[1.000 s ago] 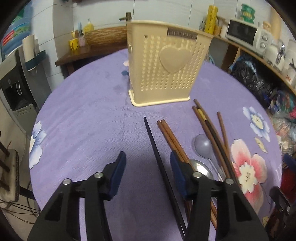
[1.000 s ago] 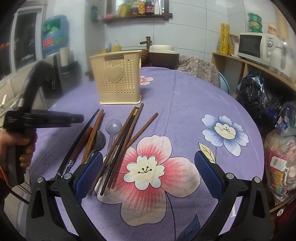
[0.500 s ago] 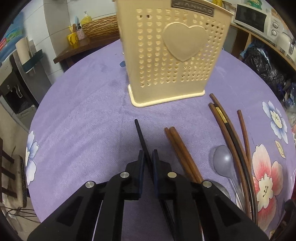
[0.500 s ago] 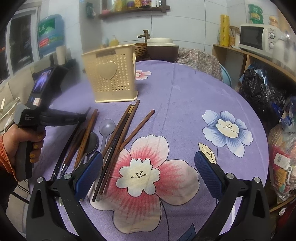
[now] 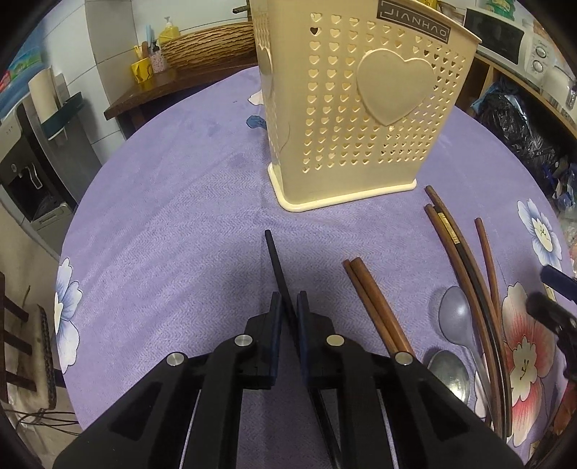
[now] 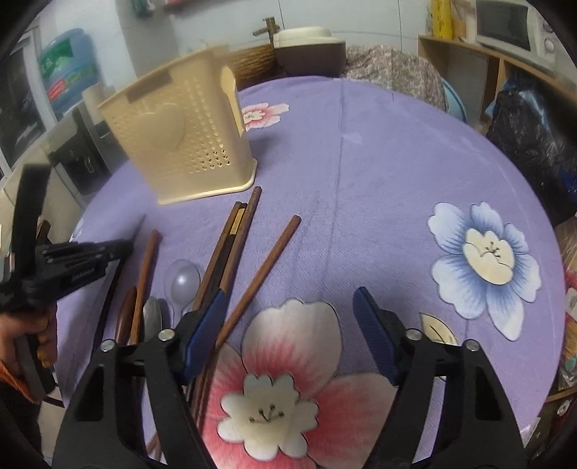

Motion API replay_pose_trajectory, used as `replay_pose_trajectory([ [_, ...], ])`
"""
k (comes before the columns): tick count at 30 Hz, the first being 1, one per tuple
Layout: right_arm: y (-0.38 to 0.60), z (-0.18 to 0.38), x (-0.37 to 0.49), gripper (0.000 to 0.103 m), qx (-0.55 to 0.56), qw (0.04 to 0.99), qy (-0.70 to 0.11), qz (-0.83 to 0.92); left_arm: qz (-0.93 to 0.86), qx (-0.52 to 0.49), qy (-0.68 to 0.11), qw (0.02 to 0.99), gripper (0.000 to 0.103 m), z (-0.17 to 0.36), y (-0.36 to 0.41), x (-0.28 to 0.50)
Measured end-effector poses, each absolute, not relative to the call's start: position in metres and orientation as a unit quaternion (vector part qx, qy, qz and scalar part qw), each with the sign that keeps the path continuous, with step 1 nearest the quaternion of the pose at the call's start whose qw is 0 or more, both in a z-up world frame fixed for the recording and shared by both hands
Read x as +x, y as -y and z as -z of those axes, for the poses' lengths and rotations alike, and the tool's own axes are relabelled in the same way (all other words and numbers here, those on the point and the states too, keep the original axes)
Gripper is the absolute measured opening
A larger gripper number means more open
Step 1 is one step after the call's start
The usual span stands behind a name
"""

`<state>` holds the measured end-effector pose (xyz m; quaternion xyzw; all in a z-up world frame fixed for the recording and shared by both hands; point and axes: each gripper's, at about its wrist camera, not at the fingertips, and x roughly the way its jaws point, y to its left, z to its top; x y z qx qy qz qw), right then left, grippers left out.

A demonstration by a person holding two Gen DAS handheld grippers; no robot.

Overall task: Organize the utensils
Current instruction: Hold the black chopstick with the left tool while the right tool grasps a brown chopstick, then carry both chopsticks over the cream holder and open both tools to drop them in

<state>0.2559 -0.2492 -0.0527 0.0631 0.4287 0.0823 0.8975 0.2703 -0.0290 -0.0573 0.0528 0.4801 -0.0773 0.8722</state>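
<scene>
A cream perforated utensil holder (image 5: 360, 119) stands upright on the purple cloth. My left gripper (image 5: 288, 299) is shut on a black chopstick (image 5: 276, 259) whose tip points at the holder. To its right lie two brown chopsticks (image 5: 375, 306), a plastic spoon (image 5: 456, 317), a metal spoon (image 5: 447, 371) and several long chopsticks (image 5: 465, 263). My right gripper (image 6: 290, 294) hovers low over the pile with its jaws closing. A single brown chopstick (image 6: 267, 267) lies between its fingers, near the left pad, and neither pad touches it. The holder (image 6: 184, 144) stands beyond it.
The round table (image 6: 378, 162) wears a purple flowered cloth. Black bags (image 6: 533, 144) and shelves with a microwave (image 6: 512, 29) stand to the right. A water dispenser (image 5: 29, 162) and a side table with a wicker basket (image 5: 209, 47) are on the left. A hand (image 6: 25, 335) holds the left gripper.
My left gripper has shut on the black chopstick and moved closer to the holder. My right gripper has swung left over the chopsticks and its jaws have narrowed.
</scene>
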Motion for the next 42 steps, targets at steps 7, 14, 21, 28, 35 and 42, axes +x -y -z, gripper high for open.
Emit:
replay_pose_trajectory([
  [7, 0.224, 0.048, 0.277, 0.049, 0.073, 0.89, -0.438, -0.106, 0.081, 0.042, -0.481, 0.872, 0.01, 0.058, 0.025, 0.274],
  [14, 0.211, 0.052, 0.29, 0.03, 0.064, 0.886, -0.447, -0.104, 0.083, 0.044, -0.476, 0.875, 0.01, 0.059, 0.024, 0.274],
  [21, 0.205, 0.057, 0.308, 0.02, 0.043, 0.878, -0.465, -0.1, 0.084, 0.045, -0.473, 0.876, 0.01, 0.059, 0.024, 0.274],
  [28, 0.208, 0.058, 0.317, 0.02, 0.042, 0.873, -0.476, -0.099, 0.086, 0.051, -0.472, 0.876, 0.01, 0.059, 0.024, 0.274],
  [35, 0.204, 0.059, 0.349, 0.019, 0.046, 0.869, -0.488, -0.075, 0.081, 0.049, -0.48, 0.872, 0.01, 0.059, 0.028, 0.28],
  [42, 0.202, 0.061, 0.361, 0.009, 0.056, 0.873, -0.483, -0.049, 0.07, 0.046, -0.485, 0.871, 0.009, 0.059, 0.03, 0.289],
])
